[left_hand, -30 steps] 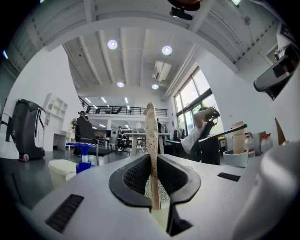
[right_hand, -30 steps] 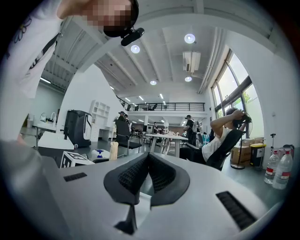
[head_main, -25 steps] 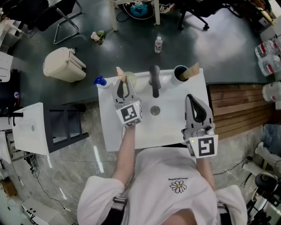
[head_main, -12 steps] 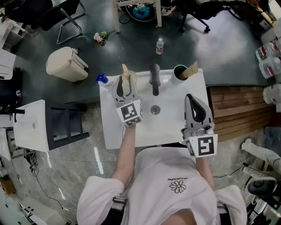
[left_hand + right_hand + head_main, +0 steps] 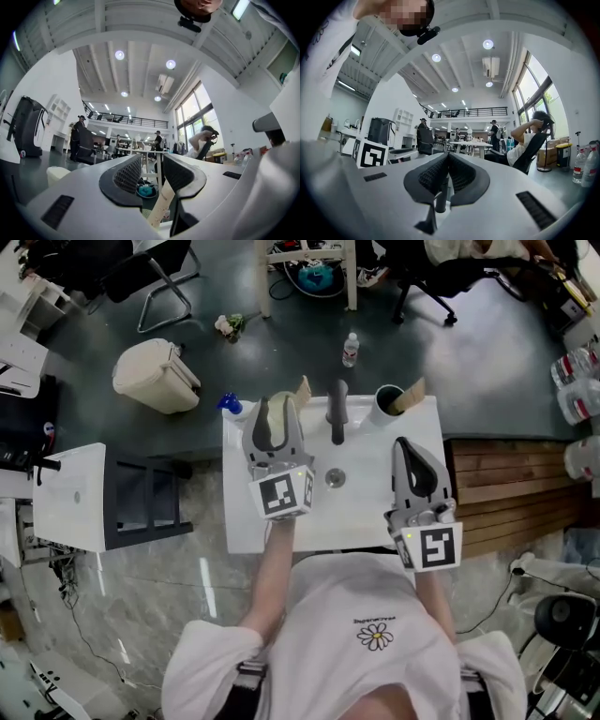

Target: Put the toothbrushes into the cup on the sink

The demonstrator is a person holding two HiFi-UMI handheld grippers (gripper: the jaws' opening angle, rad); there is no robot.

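On the white sink (image 5: 375, 512), my left gripper (image 5: 272, 423) hangs over a pale cup (image 5: 283, 405) at the back left rim. Its jaws are opening and stand wide apart. A tan-packaged toothbrush (image 5: 302, 390) leans in that cup; in the left gripper view the toothbrush (image 5: 161, 206) rises between the pads without touching them, just below the left gripper (image 5: 152, 171). A dark cup (image 5: 384, 401) at the back right holds another tan toothbrush package (image 5: 411, 394). My right gripper (image 5: 413, 457) is shut and empty over the sink's right side, seen too as the right gripper (image 5: 447, 164).
A dark faucet (image 5: 337, 413) stands at the back middle, above the drain (image 5: 335, 478). On the floor are a beige bin (image 5: 157, 378), a water bottle (image 5: 350, 349) and a blue object (image 5: 231, 403). A white side table (image 5: 70, 498) stands left; wooden decking (image 5: 506, 488) lies right.
My left gripper's jaws have spread from nearly closed on the toothbrush to wide apart, and the toothbrush now leans free in the cup. The right gripper has stayed put.
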